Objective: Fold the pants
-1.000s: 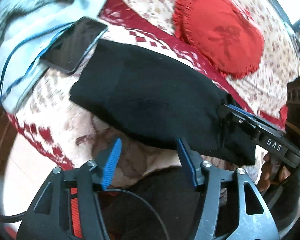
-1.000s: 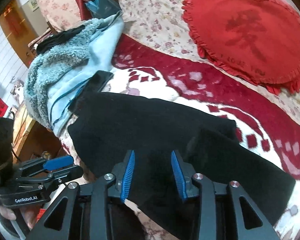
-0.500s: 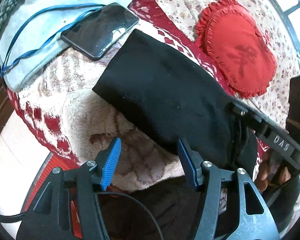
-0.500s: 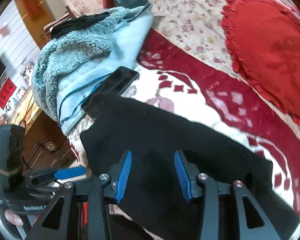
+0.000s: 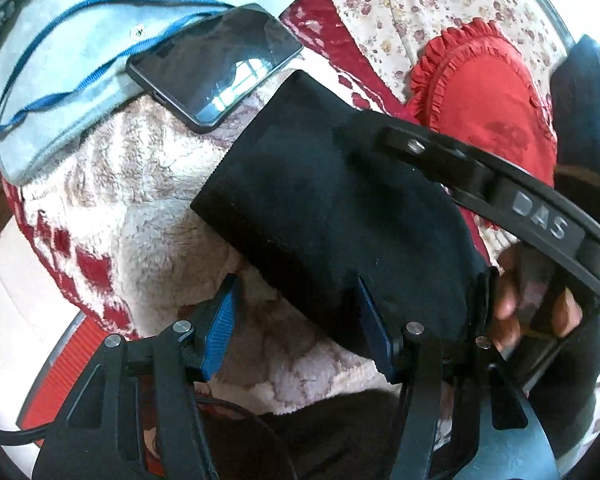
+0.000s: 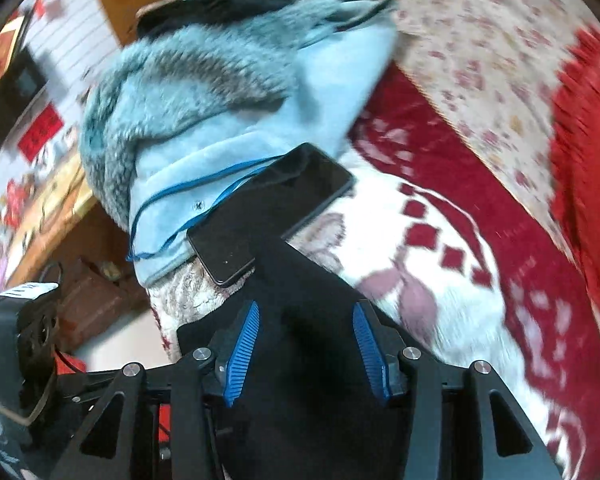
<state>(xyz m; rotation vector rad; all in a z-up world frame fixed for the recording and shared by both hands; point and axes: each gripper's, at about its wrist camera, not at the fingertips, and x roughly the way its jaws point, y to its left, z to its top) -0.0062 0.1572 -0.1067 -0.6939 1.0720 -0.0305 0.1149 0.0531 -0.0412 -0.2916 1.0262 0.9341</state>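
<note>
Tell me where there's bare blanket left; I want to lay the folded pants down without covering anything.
Bare blanket lies left of the black pants, below the phone and blue jacket; another bare stretch runs right of the phone toward the red cushion. It is crowded around the phone, whose near end touches the pants.

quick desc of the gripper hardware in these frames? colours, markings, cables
Both are black skeletal frames with triangular cutouts, silver pivot screws and ribbed blue finger pads. The left gripper trails a thin black cable. The right gripper, seen from the left wrist view, has raised "DAS" lettering on its side bar; the bare hand holding it has a dark sleeve.
</note>
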